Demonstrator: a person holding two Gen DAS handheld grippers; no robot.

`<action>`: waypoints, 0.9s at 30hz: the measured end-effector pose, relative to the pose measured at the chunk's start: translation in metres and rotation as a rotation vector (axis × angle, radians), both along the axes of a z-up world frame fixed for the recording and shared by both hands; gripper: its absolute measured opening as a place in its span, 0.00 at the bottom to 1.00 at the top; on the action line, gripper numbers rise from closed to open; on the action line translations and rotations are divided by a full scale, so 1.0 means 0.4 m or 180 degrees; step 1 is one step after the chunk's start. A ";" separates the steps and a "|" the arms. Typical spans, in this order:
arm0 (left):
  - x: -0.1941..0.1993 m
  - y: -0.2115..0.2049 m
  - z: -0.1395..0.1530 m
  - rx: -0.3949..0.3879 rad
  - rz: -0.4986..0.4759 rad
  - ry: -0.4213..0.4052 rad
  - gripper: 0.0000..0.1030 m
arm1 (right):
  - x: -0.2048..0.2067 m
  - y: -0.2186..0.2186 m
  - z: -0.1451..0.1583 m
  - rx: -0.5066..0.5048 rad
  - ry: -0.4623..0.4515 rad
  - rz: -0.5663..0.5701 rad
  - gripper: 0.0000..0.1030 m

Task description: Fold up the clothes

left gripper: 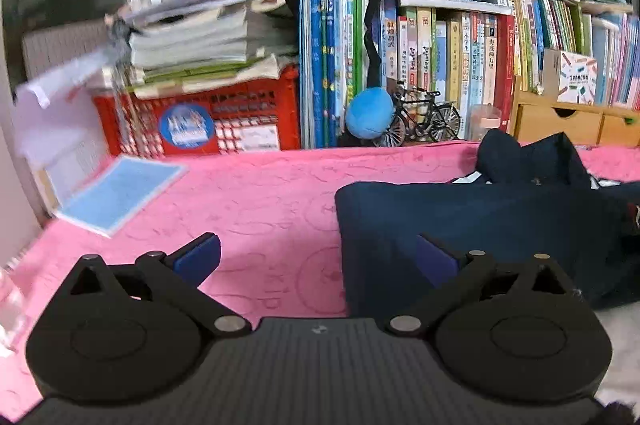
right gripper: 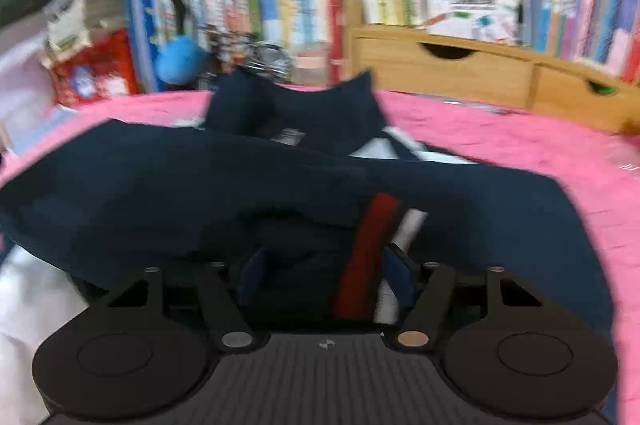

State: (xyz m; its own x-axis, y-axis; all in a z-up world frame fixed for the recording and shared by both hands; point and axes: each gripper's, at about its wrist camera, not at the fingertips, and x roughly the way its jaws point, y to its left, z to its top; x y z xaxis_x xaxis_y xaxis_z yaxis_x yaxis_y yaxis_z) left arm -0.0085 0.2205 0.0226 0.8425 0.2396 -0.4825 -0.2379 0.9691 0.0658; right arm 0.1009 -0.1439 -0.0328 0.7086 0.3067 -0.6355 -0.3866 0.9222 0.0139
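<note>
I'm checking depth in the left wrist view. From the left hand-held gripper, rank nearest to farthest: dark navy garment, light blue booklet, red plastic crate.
1. Dark navy garment, right, under the right fingertip.
2. Light blue booklet, left, on the pink cover.
3. Red plastic crate, back left, against the books.

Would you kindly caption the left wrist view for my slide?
Left gripper, fingers wide open, above a pink cover beside a navy garment.

The garment ahead of the right gripper is dark navy with a red stripe and what looks like a white one — blurred. The cloth beneath is pink, faintly patterned — blue pads.
</note>
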 end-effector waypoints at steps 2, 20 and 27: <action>0.013 -0.001 -0.014 0.0013 0.0032 0.0067 1.00 | -0.006 -0.020 -0.003 -0.0204 -0.0053 -0.0087 0.66; 0.024 -0.030 -0.118 0.0829 -0.0119 0.0589 1.00 | 0.039 -0.133 -0.041 -0.0037 0.0051 -0.0219 1.00; 0.011 0.020 -0.044 0.0641 0.0342 0.0491 1.00 | 0.037 -0.129 -0.043 -0.0032 0.0047 -0.0224 1.00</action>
